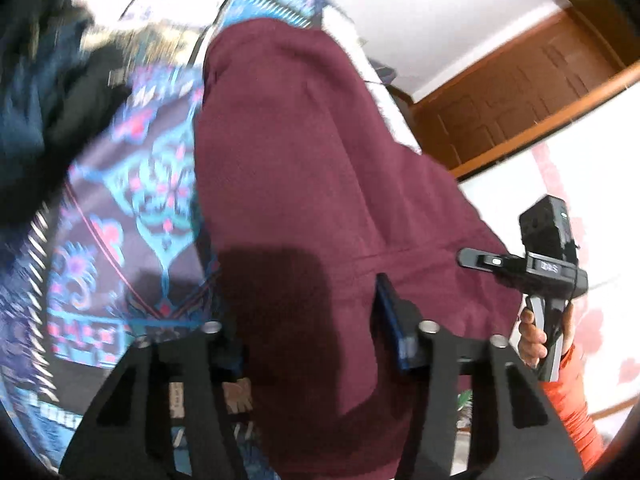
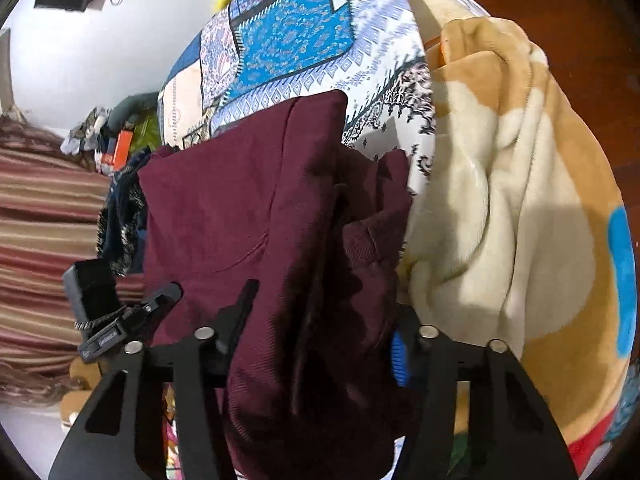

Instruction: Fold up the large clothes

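Both the left gripper (image 1: 308,344) and right gripper (image 2: 316,344) pinch the maroon garment (image 1: 304,168) over a patterned bedspread (image 2: 280,36), beige blanket (image 2: 512,184) right, wooden door (image 1: 520,92) far.

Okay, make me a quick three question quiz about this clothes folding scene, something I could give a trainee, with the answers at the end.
1. True or false: the maroon garment lies on a bare wooden table.
2. In the right wrist view, what lies to the right of the garment? A. a cream and tan fleece blanket B. a stack of towels C. a laundry basket
3. Short answer: what runs between the fingers of the left claw and of the right claw?
Key: 1 false, it lies on a patterned bedspread. 2 A. 3 the maroon garment.
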A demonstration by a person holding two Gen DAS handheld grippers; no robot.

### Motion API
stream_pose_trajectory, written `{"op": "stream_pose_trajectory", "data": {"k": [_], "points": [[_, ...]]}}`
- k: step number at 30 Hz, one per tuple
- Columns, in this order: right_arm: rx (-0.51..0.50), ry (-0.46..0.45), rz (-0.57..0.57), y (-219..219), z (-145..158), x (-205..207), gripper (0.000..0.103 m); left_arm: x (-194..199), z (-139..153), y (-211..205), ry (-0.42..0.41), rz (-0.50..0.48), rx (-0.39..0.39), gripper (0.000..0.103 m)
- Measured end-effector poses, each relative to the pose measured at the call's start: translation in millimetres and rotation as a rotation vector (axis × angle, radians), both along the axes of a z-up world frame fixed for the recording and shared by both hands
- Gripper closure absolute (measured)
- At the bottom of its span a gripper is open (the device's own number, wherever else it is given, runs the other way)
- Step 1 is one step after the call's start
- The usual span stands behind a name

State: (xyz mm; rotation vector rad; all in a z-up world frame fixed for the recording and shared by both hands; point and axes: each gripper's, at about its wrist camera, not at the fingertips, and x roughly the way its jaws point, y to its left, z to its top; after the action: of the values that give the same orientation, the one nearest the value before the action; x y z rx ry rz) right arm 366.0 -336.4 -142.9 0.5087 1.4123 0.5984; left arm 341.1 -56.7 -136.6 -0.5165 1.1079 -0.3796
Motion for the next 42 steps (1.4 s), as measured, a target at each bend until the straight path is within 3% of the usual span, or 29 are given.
{"op": "stream_pose_trajectory", "data": {"k": [4,6,8,11,16,21,25,28,30,33,34,39,41,42], "points": [[0.02,0.007,-0.022,2.3,17.1,-5.7,0.056,-8.8,41.2,3.4,-0.085,-0.021,0.023,0.057],[0.007,0.007,-0.031,5.2,21.4,-7.8,0.05,-14.7,52.0,7.4,-0.1,-0.033,0.019,0.058],[-0.061,-0.013,-0.04,10.0,23.6,-13.7,0.036,-17.2,52.0,3.3,-0.095,-0.043,0.026,0.058],[-0.197,-0.047,-0.039,12.4,21.0,-26.7,0.033,-16.5,34.8,3.4,-0.048,-0.043,0.054,0.059],[-0.119,-0.03,0.004,11.5,18.5,-38.8,0.033,-1.3,-9.7,37.0,0.044,0.02,-0.021,0.06],[-0.148,-0.035,0.035,24.9,12.7,-29.8,0.029,21.1,-23.9,55.5,0.068,0.056,-0.016,0.059],[-0.081,0.032,0.004,33.3,-5.1,-17.1,0.026,21.5,-36.5,61.3,0.107,0.06,-0.016,0.05],[-0.025,0.072,-0.006,43.7,-24.8,-1.7,0.011,11.8,-45.1,62.5,0.115,0.062,0.01,0.038],[-0.015,0.077,-0.007,49.4,-34.3,5.6,0.003,4.4,-45.8,61.5,0.12,0.057,-0.018,0.034],[0.007,0.079,0.006,66.3,-43.3,15.0,0.002,-2.5,-46.1,56.8,0.121,0.052,-0.033,0.03],[0.005,0.072,0.016,67.0,-40.3,12.0,0.003,-2.3,-45.8,55.0,0.117,0.05,-0.027,0.027],[0.008,0.076,0.021,71.5,-25.5,-1.2,0.032,0.7,-45.7,45.1,0.133,0.042,-0.034,0.023],[0.008,0.051,0.024,67.3,-15.6,-6.6,0.05,5.3,-38.3,41.2,0.107,0.043,-0.023,0.028],[0.01,0.041,0.025,64.9,-12.1,-9.2,0.053,5.6,-32.5,37.8,0.085,0.046,-0.001,0.04]]}}
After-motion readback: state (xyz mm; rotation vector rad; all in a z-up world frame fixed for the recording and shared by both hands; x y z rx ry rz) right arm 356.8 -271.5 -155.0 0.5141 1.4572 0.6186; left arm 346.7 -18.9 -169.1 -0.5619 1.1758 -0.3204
